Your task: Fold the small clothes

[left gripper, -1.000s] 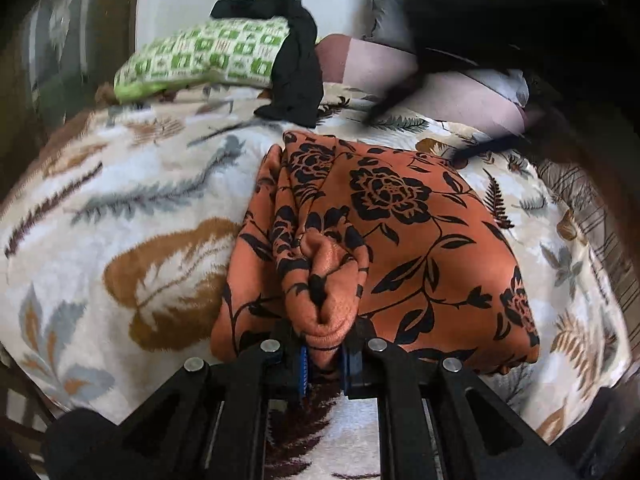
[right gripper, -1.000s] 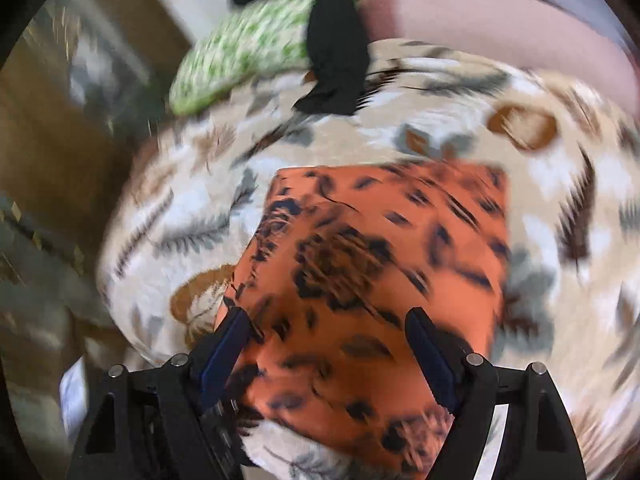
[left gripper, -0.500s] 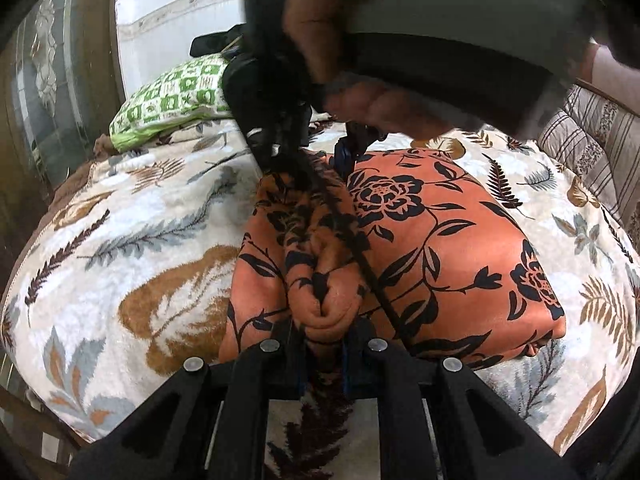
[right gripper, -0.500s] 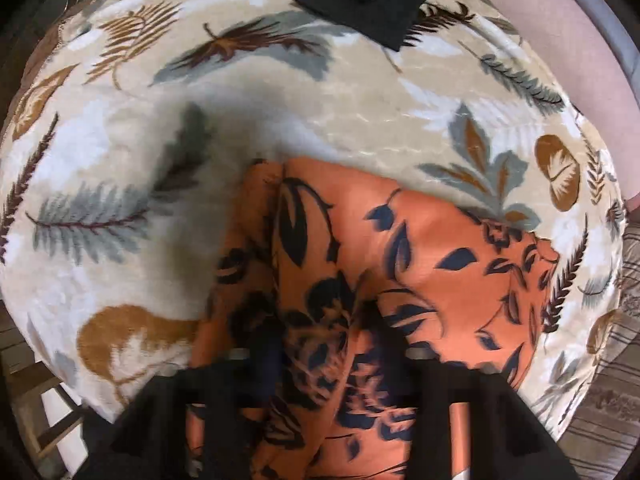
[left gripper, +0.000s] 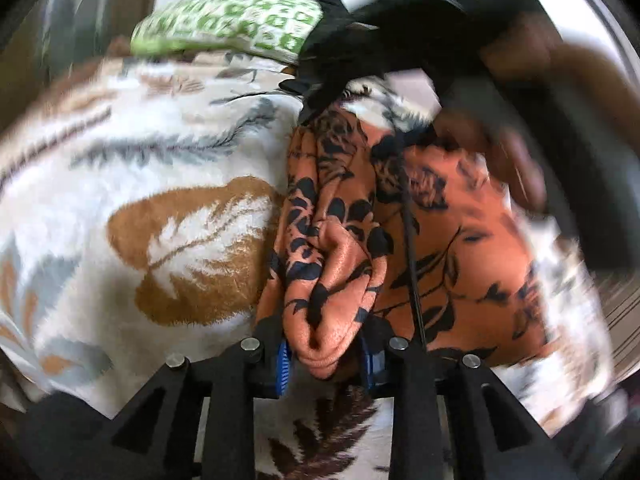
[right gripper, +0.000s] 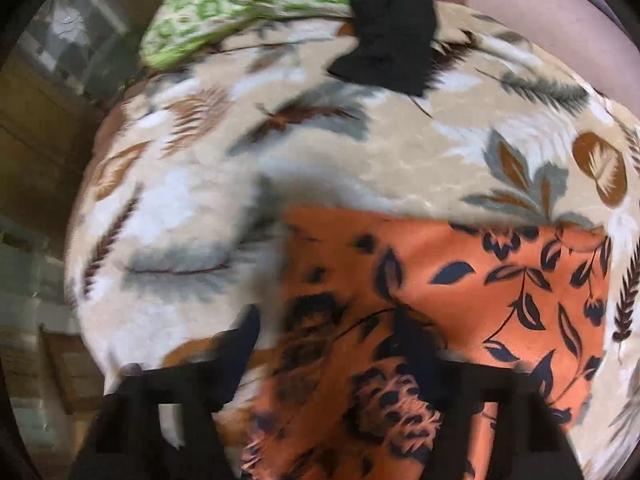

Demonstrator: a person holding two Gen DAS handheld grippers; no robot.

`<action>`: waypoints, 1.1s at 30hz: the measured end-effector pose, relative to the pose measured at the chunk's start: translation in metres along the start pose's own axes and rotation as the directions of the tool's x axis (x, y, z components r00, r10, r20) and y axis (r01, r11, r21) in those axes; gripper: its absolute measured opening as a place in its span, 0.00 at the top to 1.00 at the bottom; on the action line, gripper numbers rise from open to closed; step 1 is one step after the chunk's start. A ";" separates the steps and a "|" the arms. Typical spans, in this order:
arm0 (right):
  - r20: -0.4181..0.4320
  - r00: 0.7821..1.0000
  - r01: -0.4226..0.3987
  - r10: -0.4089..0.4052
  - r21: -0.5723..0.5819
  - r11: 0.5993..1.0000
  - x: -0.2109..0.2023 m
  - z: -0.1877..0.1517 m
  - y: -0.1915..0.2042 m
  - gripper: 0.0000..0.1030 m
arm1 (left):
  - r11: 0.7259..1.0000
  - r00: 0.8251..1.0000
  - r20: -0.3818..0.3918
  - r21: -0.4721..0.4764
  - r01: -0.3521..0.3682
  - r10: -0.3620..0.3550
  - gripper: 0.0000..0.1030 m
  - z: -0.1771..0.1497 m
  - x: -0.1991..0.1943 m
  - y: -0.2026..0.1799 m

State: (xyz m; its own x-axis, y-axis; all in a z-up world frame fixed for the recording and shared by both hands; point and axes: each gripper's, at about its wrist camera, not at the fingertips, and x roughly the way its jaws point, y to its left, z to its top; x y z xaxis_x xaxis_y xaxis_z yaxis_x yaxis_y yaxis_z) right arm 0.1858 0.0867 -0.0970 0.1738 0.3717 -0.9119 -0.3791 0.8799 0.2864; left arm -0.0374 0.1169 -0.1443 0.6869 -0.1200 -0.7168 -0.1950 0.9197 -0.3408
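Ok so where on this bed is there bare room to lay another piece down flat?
Bare blanket lies left of the orange floral garment, below the green pillow, and between garment and black cloth. The garment's near left edge is crowded.

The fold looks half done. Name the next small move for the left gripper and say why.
Probably draw the left gripper back off the orange floral cloth. Its jaws have just been opening, and a bunched fold still sits between the pads, apparently loose; the right gripper also stands open over the cloth.

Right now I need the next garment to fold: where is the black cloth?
The black cloth lies at the top of the right wrist view, draped beside the green pillow, beyond the orange garment.
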 end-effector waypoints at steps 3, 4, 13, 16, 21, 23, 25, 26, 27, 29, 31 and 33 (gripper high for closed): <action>0.046 0.996 -0.078 0.079 -0.015 0.997 -0.018 -0.010 -0.004 0.28 | 0.995 0.998 -0.010 -0.088 0.053 -0.054 0.71 0.002 -0.002 0.011; 0.060 0.994 -0.094 0.094 -0.014 0.996 -0.027 -0.010 -0.005 0.28 | 0.994 0.998 -0.012 -0.093 0.052 -0.054 0.71 0.002 -0.003 0.012; -0.032 0.899 -0.432 0.437 0.104 0.896 0.013 0.003 -0.007 0.28 | 0.990 0.982 0.129 -0.022 -0.138 0.139 0.51 0.005 -0.046 0.001; 0.016 0.873 -0.478 0.487 0.222 0.850 0.042 0.018 -0.027 0.28 | 0.989 0.975 0.174 0.016 -0.145 0.140 0.50 0.011 -0.056 -0.005; 0.041 0.806 -0.578 0.590 0.266 0.771 0.033 0.027 -0.038 0.27 | 0.990 0.983 0.182 0.135 -0.037 0.012 0.39 0.018 -0.049 -0.035; 0.040 0.788 -0.603 0.614 0.253 0.757 0.026 0.030 -0.039 0.27 | 0.989 0.987 0.161 0.147 -0.017 -0.007 0.39 0.018 -0.038 -0.039; 0.023 0.771 -0.620 0.636 0.255 0.742 0.031 0.037 -0.037 0.27 | 0.992 0.995 0.097 0.122 -0.040 0.028 0.38 0.018 -0.015 -0.034; 0.012 0.782 -0.604 0.623 0.259 0.754 0.040 0.043 -0.039 0.27 | 0.992 0.997 0.056 0.109 -0.062 0.056 0.38 0.017 -0.003 -0.029; 0.013 0.798 -0.583 0.603 0.273 0.765 0.050 0.047 -0.043 0.27 | 0.992 0.996 0.022 0.093 -0.089 0.087 0.38 0.015 0.009 -0.019; 0.086 0.776 -0.611 0.624 0.346 0.712 0.065 0.053 -0.062 0.27 | 0.993 0.995 -0.004 0.054 -0.103 0.104 0.36 0.015 0.016 -0.007; 0.155 0.739 -0.650 0.656 0.419 0.634 0.066 0.051 -0.077 0.27 | 0.998 0.998 -0.034 -0.022 -0.060 0.059 0.35 0.014 0.017 0.005; 0.144 0.741 -0.650 0.656 0.400 0.646 0.056 0.050 -0.076 0.27 | 0.998 0.998 -0.027 -0.010 -0.060 0.060 0.35 0.014 0.014 0.004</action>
State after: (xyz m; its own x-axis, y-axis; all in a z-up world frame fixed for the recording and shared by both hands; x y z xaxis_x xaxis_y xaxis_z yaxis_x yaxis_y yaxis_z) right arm 0.2702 0.0558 -0.1551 0.0104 0.8953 -0.4454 0.0060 0.4453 0.8954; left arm -0.0186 0.1236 -0.1476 0.6544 -0.0746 -0.7524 -0.2428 0.9217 -0.3026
